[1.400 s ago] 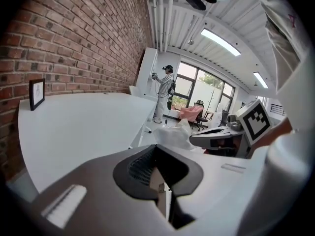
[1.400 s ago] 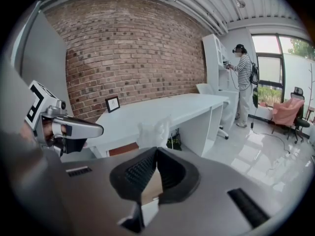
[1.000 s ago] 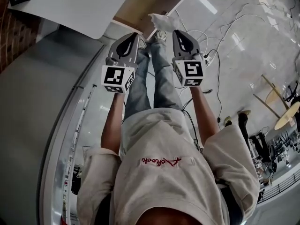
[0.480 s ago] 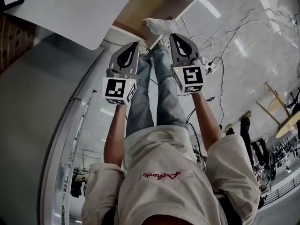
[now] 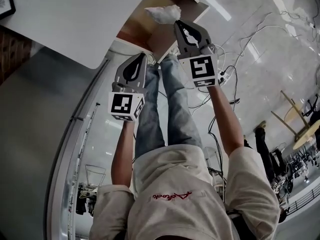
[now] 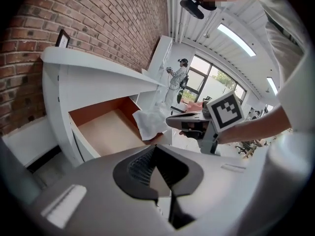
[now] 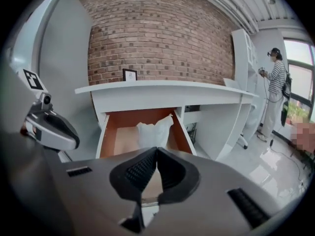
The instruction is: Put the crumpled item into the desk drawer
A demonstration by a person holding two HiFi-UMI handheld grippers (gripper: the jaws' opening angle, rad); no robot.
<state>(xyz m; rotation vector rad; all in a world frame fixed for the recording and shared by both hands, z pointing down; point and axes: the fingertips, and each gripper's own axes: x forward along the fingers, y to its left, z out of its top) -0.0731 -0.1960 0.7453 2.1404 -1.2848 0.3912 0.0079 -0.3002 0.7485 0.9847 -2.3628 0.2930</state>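
Crumpled item: white, thin, wrinkled sheet, bunched into peaks (paper or cloth, I cannot tell which).

Drawer: pulled open, with orange-brown inner walls, a pale flat floor and a white front.

Desk: white and smooth, with a thin top.

Surroundings:
- A rough red brick wall fills the upper centre of the right gripper view.
- A small black picture frame stands on the desk top.
- A person in a striped top stands at the right edge, well apart from the desk.
- Cables trail over the glossy floor in the upper right of the head view.

My right gripper: the ribbed dark jaws are pinched together on one edge of the item. The rest of the item sticks out past the tips, in front of the drawer's mouth at frame centre. In the head view the item sits at top centre, over the drawer's brown inside. I cannot tell whether it touches the drawer.

My left gripper: the jaws are closed against each other with nothing between them. In the head view it sits lower left of the right gripper, apart from the item.
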